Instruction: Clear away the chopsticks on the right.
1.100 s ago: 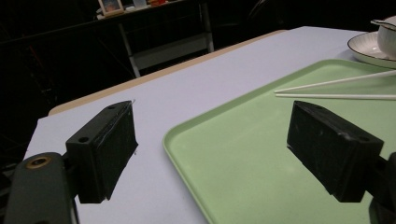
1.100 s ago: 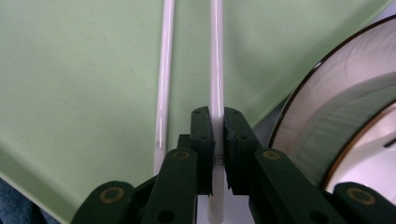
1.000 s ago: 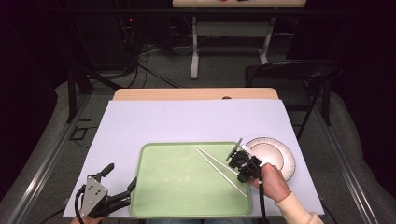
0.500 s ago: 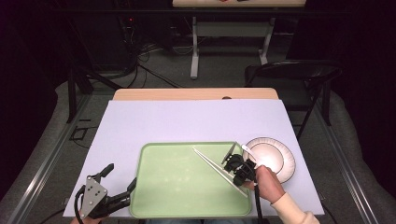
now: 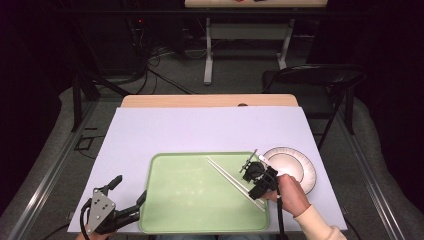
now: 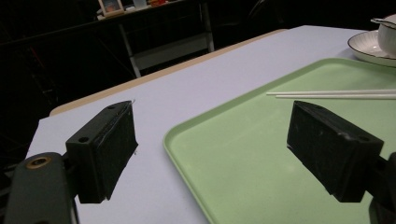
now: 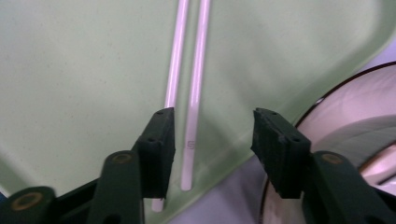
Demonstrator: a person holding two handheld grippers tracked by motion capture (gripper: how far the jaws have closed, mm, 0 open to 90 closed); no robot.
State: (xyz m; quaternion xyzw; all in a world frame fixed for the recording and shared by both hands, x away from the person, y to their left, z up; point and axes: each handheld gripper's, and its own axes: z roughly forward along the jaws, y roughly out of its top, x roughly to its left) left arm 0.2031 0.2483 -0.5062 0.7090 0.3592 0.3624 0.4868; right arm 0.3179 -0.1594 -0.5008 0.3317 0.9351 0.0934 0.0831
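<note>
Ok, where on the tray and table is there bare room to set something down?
The tray is bare left of the chopsticks, up to its left rim by the left gripper. The table is bare between the tray's far rim and the far edge. It is crowded at the tray's right end, where the right gripper, chopsticks and plate meet.

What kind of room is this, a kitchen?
Probably not a kitchen; it looks like a lab or recording room. A table under a plain white sheet holds a green tray, cables trail over the dark floor, and a folding chair stands beside it.
</note>
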